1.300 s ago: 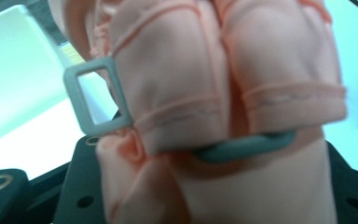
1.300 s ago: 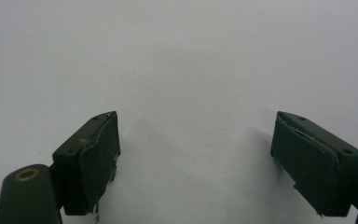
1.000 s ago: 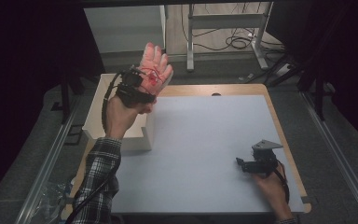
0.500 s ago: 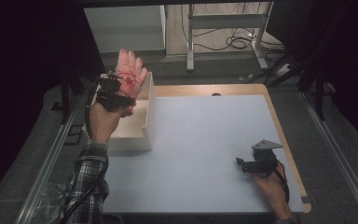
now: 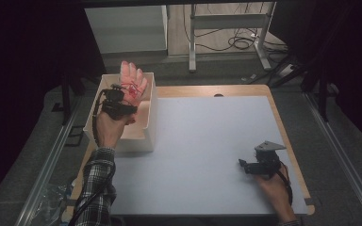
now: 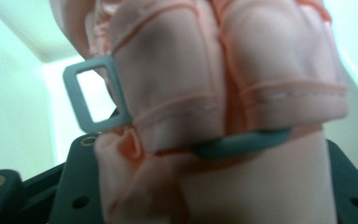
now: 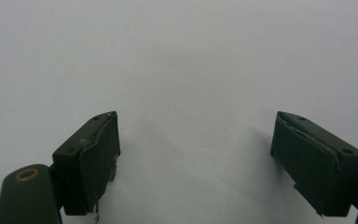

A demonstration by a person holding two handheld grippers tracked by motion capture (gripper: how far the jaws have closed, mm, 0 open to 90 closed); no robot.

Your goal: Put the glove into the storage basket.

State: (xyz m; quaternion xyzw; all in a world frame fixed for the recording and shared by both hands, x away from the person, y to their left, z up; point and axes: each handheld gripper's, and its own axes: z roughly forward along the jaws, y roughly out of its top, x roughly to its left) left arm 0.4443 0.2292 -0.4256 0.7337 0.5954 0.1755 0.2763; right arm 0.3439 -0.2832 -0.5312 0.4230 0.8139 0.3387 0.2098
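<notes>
A pink fabric piece (image 5: 133,84) with stitched seams is held upright over the open white box (image 5: 149,123) at the table's left, its lower end inside the box. My left gripper (image 5: 124,98) is shut on its lower part. In the left gripper view the pink fabric (image 6: 242,74) bulges close to the camera between the black jaws, with a grey square ring (image 6: 98,98) and a grey strap (image 6: 242,142) on it. Near the front right, my right gripper (image 5: 245,165) rests low over the white table top, open, with bare surface between its fingertips (image 7: 196,154).
The white mat (image 5: 207,141) covers the table, with a wooden edge (image 5: 287,136) showing along the right and back. Beyond the table stand a pale cabinet (image 5: 127,28) and metal frame legs (image 5: 264,37) with cables on the floor.
My left hand has carried the pink fabric piece leftward and down, from above the box's right wall into the box. The right gripper has stayed put.
</notes>
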